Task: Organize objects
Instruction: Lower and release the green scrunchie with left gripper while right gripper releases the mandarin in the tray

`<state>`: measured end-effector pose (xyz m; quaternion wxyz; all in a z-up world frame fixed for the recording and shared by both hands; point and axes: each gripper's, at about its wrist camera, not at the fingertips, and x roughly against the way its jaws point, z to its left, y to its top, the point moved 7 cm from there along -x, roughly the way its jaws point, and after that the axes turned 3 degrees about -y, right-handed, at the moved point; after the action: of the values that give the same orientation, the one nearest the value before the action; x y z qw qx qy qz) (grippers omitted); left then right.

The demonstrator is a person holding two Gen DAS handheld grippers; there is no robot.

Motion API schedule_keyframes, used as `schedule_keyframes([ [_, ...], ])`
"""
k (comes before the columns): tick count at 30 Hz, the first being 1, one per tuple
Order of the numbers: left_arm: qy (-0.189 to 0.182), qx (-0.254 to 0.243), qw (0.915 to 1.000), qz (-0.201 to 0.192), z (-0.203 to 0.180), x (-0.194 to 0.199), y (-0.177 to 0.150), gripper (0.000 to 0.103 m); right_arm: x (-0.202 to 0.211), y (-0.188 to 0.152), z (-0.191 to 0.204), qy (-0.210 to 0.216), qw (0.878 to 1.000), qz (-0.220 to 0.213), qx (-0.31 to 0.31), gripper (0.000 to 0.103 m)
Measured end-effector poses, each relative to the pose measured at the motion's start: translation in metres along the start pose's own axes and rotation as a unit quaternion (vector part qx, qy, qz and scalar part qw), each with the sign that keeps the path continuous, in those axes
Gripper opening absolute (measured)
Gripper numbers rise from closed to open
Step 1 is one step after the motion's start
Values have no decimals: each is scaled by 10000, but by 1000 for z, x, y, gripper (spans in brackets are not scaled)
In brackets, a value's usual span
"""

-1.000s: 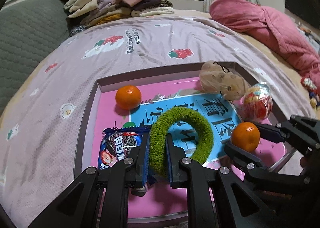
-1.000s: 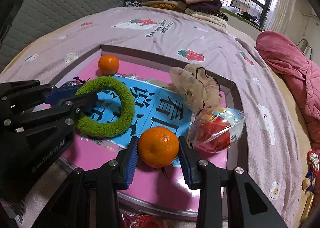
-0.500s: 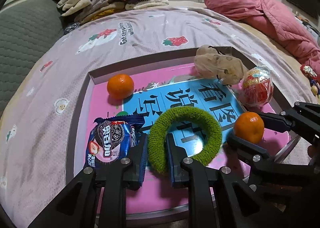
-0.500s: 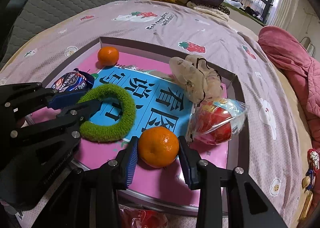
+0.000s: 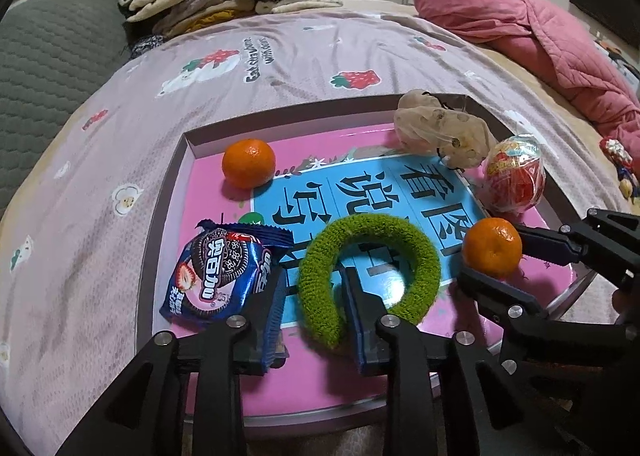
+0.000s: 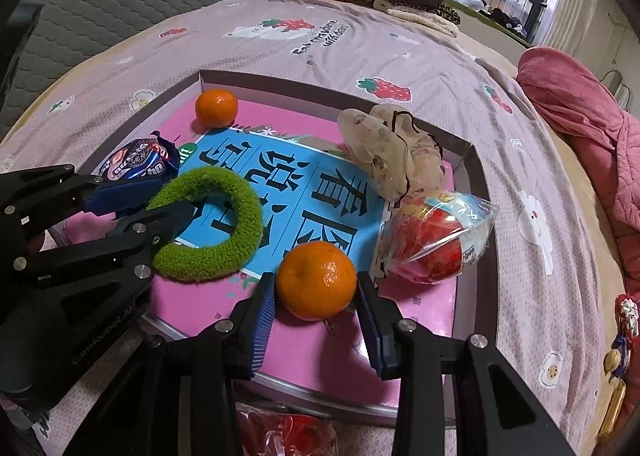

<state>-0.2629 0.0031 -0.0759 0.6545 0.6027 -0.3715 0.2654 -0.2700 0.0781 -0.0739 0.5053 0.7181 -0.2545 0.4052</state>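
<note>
Left gripper (image 5: 314, 306) spread, jaws just opening around green scrunchie (image 5: 368, 276), released in tray (image 5: 192, 144) at 6 o'clock. Right gripper (image 6: 316, 312) pinches mandarin (image 6: 316, 280) at 5 o'clock. Risk: withdrawing pad snags scrunchie pile, dragging it out.

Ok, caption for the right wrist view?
Right gripper shut on an orange tangerine in the shallow pink-floored box, left gripper opening around the fuzzy green ring.
</note>
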Motion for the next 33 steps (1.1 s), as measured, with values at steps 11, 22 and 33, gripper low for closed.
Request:
schedule_keyframes([
  [11,-62,24,9999,-102,-1,7,3,43,3,0,-2,6,10000,-30,-42,46],
  [22,55,-52,9997,-235,-1,17,7,48,13,4,-6,28,9998,-143,-123,47],
  [33,90,44,9993,-349,5,27,11,58,25,9,-9,27,9994,-305,-183,49],
])
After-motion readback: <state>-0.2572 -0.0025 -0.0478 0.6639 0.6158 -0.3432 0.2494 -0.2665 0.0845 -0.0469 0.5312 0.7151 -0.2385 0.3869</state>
